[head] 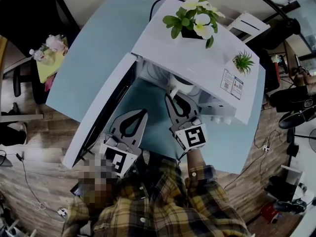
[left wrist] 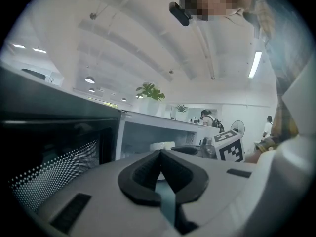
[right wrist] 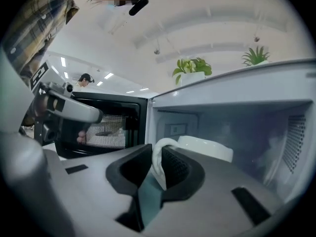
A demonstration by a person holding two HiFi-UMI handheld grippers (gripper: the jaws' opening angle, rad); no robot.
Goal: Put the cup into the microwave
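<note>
The cup (right wrist: 205, 147) and microwave (head: 197, 53) are white, the surface (head: 94, 48) pale blue, the person's shirt (head: 163, 206) yellow-and-dark plaid.

A pale blue desk (head: 94, 53) stands on a wooden floor (head: 44, 142). A potted plant (head: 195, 19) with white flowers and a small spiky plant (head: 243, 61) stand near each other, the spiky one to the right. A black cable (head: 157, 4) curves at the desk's far edge. Left of the desk lies a yellow cloth (head: 49, 65) with pink flowers (head: 54, 43) on it and a bottle (head: 35, 54) just beside. Thin cables (head: 29, 181) trail over the floor.
</note>
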